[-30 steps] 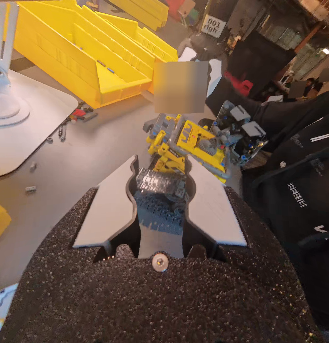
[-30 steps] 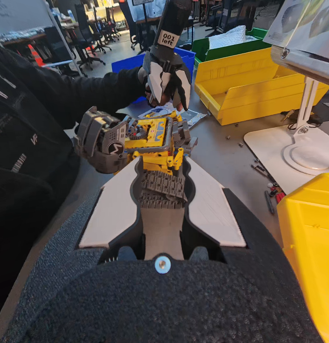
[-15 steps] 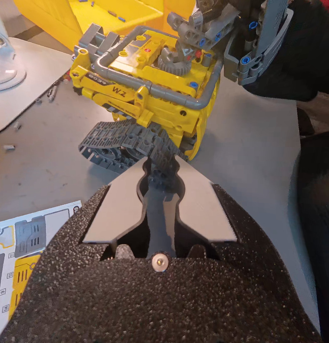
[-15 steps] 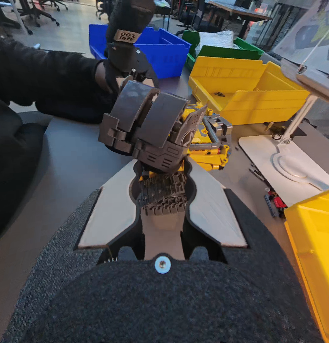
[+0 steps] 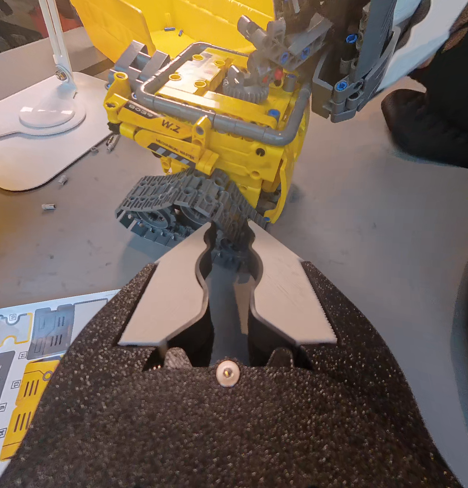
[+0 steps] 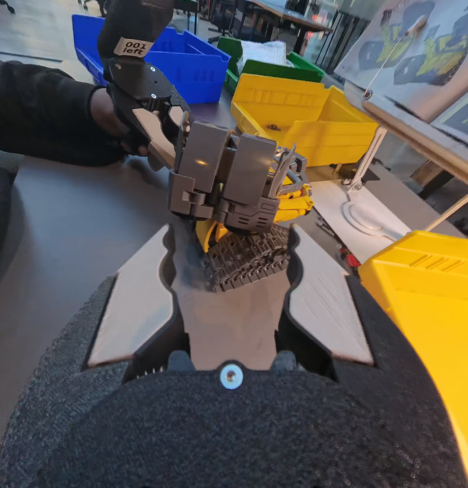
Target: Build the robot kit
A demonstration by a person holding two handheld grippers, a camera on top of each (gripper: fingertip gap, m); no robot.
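A yellow and grey brick-built tracked vehicle (image 5: 214, 132) stands tilted on the grey table (image 5: 359, 237). My left gripper (image 5: 229, 229) is shut on a loose loop of its grey track (image 5: 190, 195), which runs down between the fingertips. My right gripper (image 6: 231, 229) is open. The vehicle's other grey track (image 6: 248, 258) lies between its spread fingers, close to the right one. The vehicle's grey hinged front assembly (image 6: 222, 179) rises just above them. The left gripper also shows in the right wrist view (image 6: 159, 132), behind that assembly, held by a black-sleeved hand.
Yellow bins stand behind the vehicle (image 5: 201, 21) (image 6: 307, 126), and one is at my near right (image 6: 425, 303). Farther back are a blue bin (image 6: 188, 68) and a green bin (image 6: 267, 68). A white stand base (image 5: 42, 126), small loose pieces (image 5: 48, 206) and a printed sheet (image 5: 24, 356) lie nearby. About 15 cm separates my left fingertips from my right.
My left gripper came in close and shut on the track loop. My right gripper's fingers have spread wide off the other track. The vehicle has turned and tilted.
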